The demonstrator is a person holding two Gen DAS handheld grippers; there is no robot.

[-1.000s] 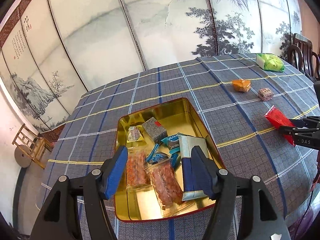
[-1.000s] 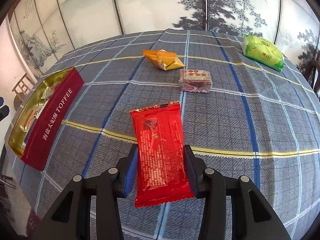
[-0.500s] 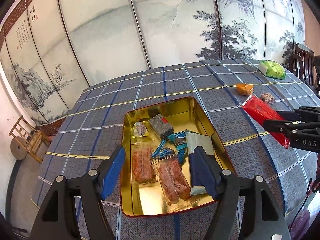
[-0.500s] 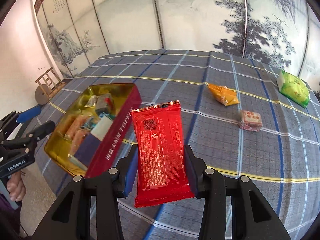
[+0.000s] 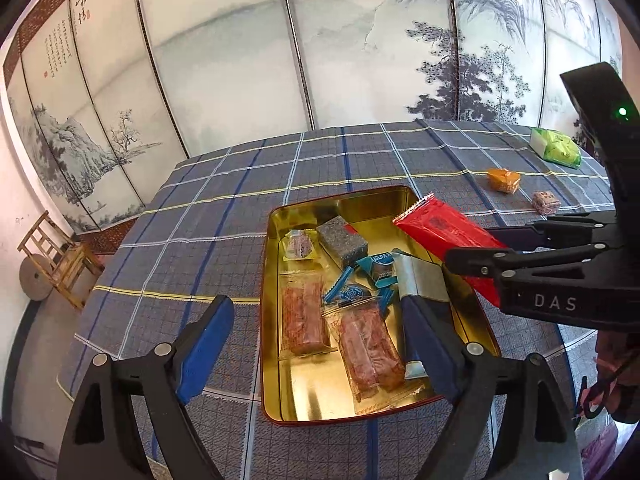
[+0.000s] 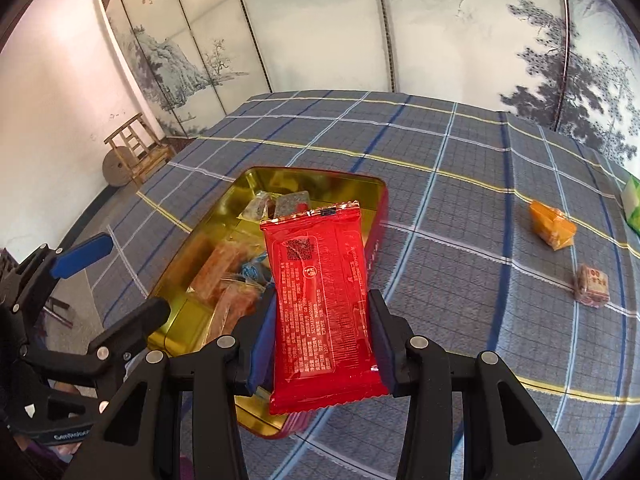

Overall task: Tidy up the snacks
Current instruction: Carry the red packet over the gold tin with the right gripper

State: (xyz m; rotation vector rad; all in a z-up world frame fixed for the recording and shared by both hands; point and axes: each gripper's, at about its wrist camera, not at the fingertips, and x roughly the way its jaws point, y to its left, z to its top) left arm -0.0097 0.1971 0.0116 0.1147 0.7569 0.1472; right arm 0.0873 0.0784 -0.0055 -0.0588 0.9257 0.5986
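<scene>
A gold tin with a red outer wall [image 5: 267, 280] lies on the plaid cloth. It holds two orange-brown bars in clear wrap [image 5: 302, 316], blue candies [image 5: 348, 290], a grey speckled block [image 5: 342, 236] and a silver-blue packet [image 5: 420, 280]. My left gripper [image 5: 316, 344] hovers over the tin's near end. Its jaws are opening and nothing is pressed between its pads. My right gripper [image 6: 322, 340] is shut on a red snack packet [image 6: 320, 300], holding it above the tin's right rim [image 6: 378, 208]. In the left wrist view the red packet [image 5: 444, 236] juts in from the right.
Loose on the cloth to the right lie an orange packet [image 6: 552, 228], a small square wrapped snack [image 6: 592, 284] and a green packet [image 5: 556, 148]. A painted folding screen stands behind the table. A wooden stool [image 5: 60, 260] stands on the floor at left.
My right gripper carried the red packet up and left from the open cloth to the tin's right rim. My left gripper's jaws spread wider, and it drew back a little from the tin.
</scene>
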